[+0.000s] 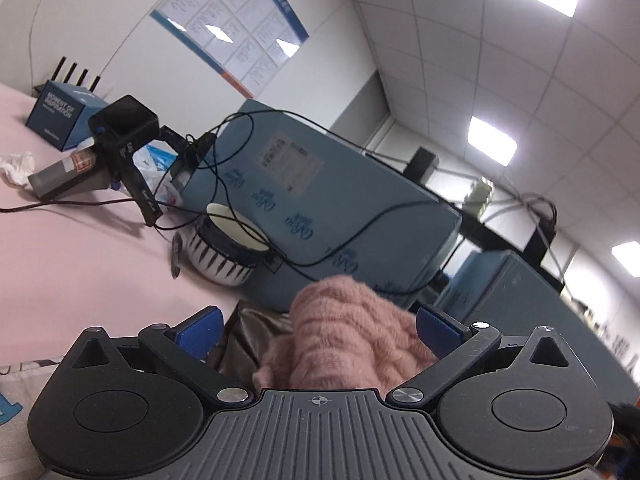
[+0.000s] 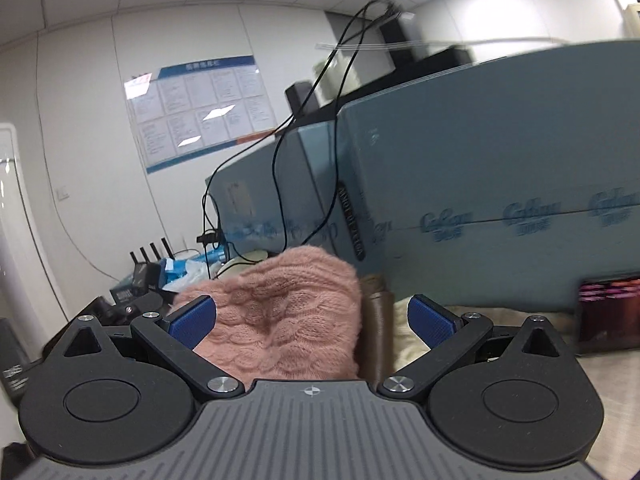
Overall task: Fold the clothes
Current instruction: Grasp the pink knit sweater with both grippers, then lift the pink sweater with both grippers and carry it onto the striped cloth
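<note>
The knit sweater (image 1: pixel 344 340) sits between the spread fingers of the left claw (image 1: pixel 318 326); ahead and to the left, a bowl (image 1: pixel 226 246) stands on the surface (image 1: pixel 80 264) against a big box (image 1: pixel 320 208); further left lies a camera handle (image 1: pixel 120 140).

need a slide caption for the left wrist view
Left gripper, jaws wide open, around a bunched pink sweater, with a striped bowl on the pink table beyond.

Left gripper (image 1: pixel 319 330) and right gripper (image 2: pixel 312 320) both tilted upward, jaws spread wide.
</note>
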The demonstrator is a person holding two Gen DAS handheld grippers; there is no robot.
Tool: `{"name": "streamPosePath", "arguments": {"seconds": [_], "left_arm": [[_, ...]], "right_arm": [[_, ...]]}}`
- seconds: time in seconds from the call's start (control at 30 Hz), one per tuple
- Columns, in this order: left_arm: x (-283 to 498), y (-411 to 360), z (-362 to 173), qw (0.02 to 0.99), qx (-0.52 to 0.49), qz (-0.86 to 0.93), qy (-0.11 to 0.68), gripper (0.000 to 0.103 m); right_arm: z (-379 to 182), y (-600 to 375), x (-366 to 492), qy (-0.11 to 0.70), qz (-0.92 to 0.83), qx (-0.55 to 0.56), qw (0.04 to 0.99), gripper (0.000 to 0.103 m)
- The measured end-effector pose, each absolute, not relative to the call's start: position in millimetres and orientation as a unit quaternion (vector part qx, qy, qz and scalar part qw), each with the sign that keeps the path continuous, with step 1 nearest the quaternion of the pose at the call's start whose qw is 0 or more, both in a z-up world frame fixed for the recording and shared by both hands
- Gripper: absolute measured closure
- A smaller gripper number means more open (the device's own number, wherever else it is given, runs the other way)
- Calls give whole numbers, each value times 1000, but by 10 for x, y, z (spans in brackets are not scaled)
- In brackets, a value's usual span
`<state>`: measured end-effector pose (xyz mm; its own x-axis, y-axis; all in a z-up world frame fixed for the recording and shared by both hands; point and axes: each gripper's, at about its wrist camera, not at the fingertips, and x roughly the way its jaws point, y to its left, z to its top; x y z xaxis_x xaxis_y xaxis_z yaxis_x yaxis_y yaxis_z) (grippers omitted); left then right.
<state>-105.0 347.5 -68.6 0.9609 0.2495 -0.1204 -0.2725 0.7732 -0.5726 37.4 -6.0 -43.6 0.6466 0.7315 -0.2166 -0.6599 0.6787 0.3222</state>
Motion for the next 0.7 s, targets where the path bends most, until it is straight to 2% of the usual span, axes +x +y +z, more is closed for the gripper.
{"name": "streamPosePath", "arguments": {"seconds": [0.17,0.27,0.37,0.43,0.5,0.6,0.7], "left_arm": [[-920,3425,-757,946,-284,148,55,0],[-881,3421,-782,947,-280,147,62,7],[-851,3419,-800,949,-276,138,64,26],[-834,3415,-808,951,-273,132,65,44],[-837,3381,-803,955,-261,129,59,53],[-830,3310,-787,961,-238,130,55,63],[-832,3269,-776,964,-227,127,53,67]], "right_arm": [[-681,269,611,174,377,94,905,0],[-809,400,733,183,370,90,906,0],[-905,431,813,194,364,93,906,2],[-948,447,834,191,363,95,907,3],[-969,465,822,181,361,92,910,11],[-964,506,784,166,356,76,916,16],[-953,545,741,149,352,61,922,18]]}}
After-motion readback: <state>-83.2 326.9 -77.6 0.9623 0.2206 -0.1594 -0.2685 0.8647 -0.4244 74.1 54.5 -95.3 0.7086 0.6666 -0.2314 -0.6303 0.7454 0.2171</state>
